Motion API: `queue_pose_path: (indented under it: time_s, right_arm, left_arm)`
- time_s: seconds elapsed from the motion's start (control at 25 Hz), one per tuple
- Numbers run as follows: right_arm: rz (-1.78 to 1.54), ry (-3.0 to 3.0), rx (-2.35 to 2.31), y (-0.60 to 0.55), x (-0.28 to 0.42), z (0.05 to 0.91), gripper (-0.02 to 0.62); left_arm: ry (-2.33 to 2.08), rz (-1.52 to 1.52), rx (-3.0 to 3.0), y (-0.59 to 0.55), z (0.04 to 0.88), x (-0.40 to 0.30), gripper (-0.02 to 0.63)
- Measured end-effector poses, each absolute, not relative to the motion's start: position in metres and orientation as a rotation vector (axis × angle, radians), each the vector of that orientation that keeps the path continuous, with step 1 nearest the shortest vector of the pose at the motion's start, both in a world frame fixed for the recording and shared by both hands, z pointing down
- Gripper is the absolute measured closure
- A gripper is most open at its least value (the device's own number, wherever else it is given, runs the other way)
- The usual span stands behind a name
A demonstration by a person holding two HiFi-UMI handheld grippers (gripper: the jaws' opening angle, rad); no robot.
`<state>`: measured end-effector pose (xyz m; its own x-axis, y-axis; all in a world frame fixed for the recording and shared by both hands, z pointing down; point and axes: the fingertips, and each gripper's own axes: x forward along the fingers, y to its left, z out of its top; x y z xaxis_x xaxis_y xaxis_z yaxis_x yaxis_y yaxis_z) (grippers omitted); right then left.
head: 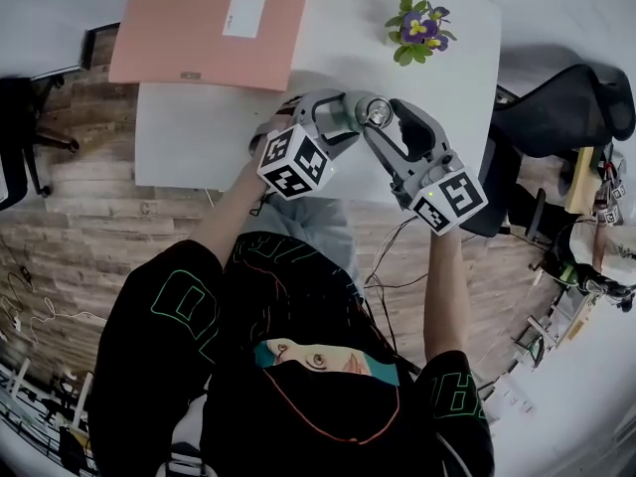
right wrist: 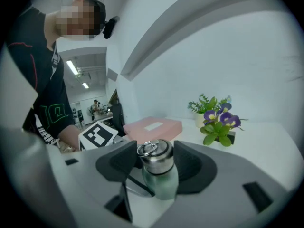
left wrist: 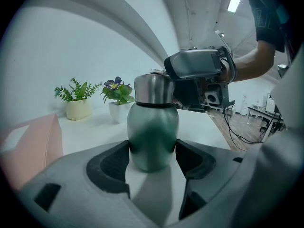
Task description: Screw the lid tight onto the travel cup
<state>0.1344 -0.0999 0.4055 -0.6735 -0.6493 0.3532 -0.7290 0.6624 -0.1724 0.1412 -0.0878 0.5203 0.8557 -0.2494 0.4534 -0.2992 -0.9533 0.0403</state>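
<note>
- Tightening well depends on the travel cup (left wrist: 152, 132) not spinning along with its lid (right wrist: 156, 159). Where does the cup sit?
- Upright, apparently standing on the white worktop (head: 199, 137). It has a green body and a steel lid, and the lid looks level on the neck.
- And the grip on it?
- The left hand-held gripper (left wrist: 152, 148) is clamped on the lower body, with both black pads pressed against its sides. The right hand-held gripper (right wrist: 156, 151) comes in from the opposite side and higher up. Its pads look closed on the lid's steel wall, below the ring (right wrist: 148, 147) on top.
- So how should the turn go?
- My judgement is to roll the right wrist about the cup's own axis, so the lid turns flat and the thread doesn't cross. The left one only resists and shouldn't twist or lift. The steel looks smooth, so the pads may slip. I'd squeeze firmly and take short turns, re-gripping between them.
- What could go wrong?
- A sideways push could tip the cup. The purple flower pot (right wrist: 219, 127) and the pink folder (head: 214, 23) are well apart from it, so they are no concern.
- When is it done?
- Probably when the lid refuses to turn and the body begins to drag against the left pads.
</note>
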Motion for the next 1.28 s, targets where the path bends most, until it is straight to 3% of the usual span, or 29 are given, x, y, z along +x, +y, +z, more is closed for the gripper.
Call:
queue_pose_path:
  time_s: [0.68,0.88,1.0,1.28]
  right_arm:
    - [0.473,-2.319,1.903,-0.099,0.14,0.409,0.347]
    - [0.561,-2.38,1.745,-0.098,0.137,0.412,0.336]
    - [0.545,-2.452,1.565,-0.096,0.13,0.415,0.268]
    - [0.426,-2.539,1.174,-0.094,0.13,0.414,0.273]
  left_arm:
    - [-0.444,0.691,2.917,-0.088,0.52,0.14,0.29]
    - [-0.446,0.696,2.914,-0.086,0.521,0.141,0.29]
    - [-0.44,0.696,2.915,-0.087,0.522,0.141,0.29]
    - [-0.437,0.698,2.918,-0.087,0.521,0.141,0.29]
